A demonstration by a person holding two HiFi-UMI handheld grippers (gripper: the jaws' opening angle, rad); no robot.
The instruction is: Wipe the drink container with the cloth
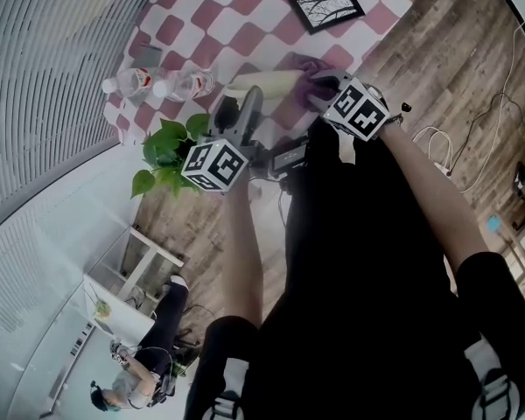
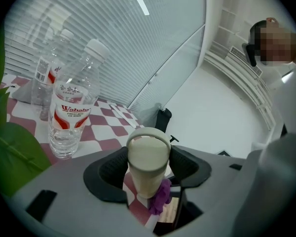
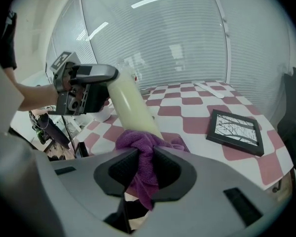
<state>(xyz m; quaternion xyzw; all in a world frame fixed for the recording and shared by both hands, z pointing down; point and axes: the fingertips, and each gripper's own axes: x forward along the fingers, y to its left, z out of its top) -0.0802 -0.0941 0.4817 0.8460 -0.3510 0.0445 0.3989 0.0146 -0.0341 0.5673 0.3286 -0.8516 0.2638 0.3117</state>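
A tall cream drink container (image 1: 264,84) (image 2: 148,164) (image 3: 130,107) is held tilted above the checkered table (image 1: 245,20). My left gripper (image 1: 243,116) (image 2: 149,168) is shut on it, and the jaws clamp its sides. My right gripper (image 1: 325,90) (image 3: 144,168) is shut on a purple cloth (image 1: 308,81) (image 3: 143,152). The cloth lies against the container's lower end. In the left gripper view a bit of the purple cloth (image 2: 160,197) shows below the container.
Two clear water bottles (image 1: 131,83) (image 1: 185,85) (image 2: 71,107) lie or stand at the table's left. A black picture frame (image 1: 325,5) (image 3: 234,130) lies on the far side. A green plant (image 1: 166,151) sits by the table edge. A person (image 1: 144,357) sits on the floor.
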